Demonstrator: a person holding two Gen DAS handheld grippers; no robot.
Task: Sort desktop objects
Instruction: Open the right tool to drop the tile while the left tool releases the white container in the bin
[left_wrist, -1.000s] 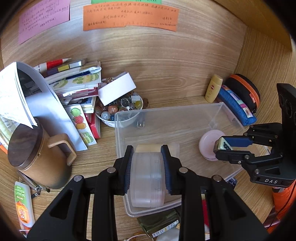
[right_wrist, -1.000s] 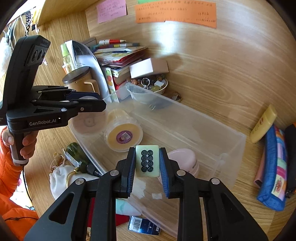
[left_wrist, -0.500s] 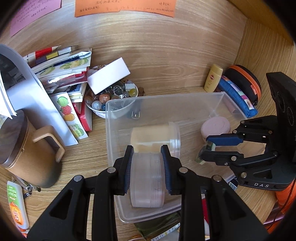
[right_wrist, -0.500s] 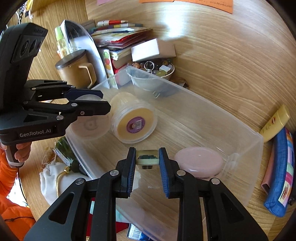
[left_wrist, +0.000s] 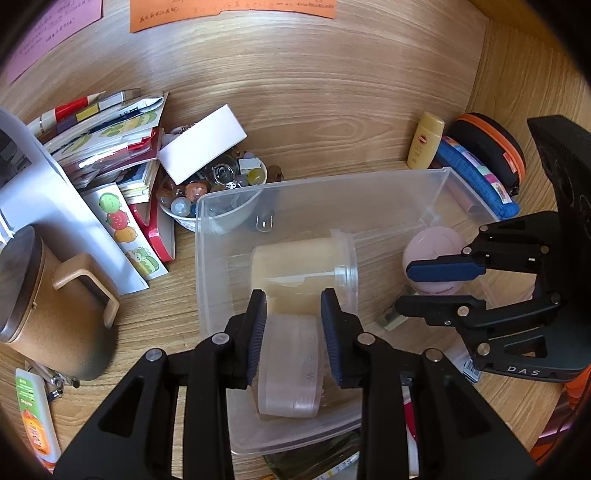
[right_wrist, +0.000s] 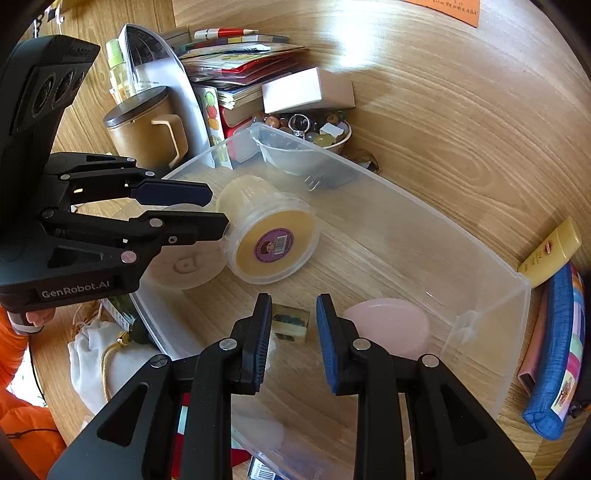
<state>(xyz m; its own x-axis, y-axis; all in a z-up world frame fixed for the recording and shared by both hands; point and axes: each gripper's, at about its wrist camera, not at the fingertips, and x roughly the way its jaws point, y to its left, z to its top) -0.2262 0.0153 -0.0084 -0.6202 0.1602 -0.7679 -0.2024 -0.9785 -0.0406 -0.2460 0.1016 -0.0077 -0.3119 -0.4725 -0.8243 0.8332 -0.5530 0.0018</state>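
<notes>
The small pale-green mahjong tile (right_wrist: 290, 323) lies on the floor of the clear plastic bin (right_wrist: 491, 295), between the spread, non-touching fingers of the right gripper (right_wrist: 293, 325), marked "DAS". The left gripper (left_wrist: 293, 332), marked "GenRobot.AI", is clamped on a frosted round container (left_wrist: 290, 369). The bin holds four things, counting a barcode-labelled yellow tub (right_wrist: 271, 242) and a pink disc (right_wrist: 388, 326).

1. clear plastic storage bin (right_wrist: 491, 295): colourless, see-through.
2. pale yellow round tub (right_wrist: 273, 240): purple label with barcode.
3. pink round compact (right_wrist: 388, 326): plain pale pink.
4. small cream tile (right_wrist: 290, 323): dark dots on its face.
5. frosted translucent round container (left_wrist: 290, 365): milky white.
6. blue fabric pencil case (right_wrist: 554, 354): multicoloured stripe.
7. wooden desk (right_wrist: 443, 129): light grain.
</notes>
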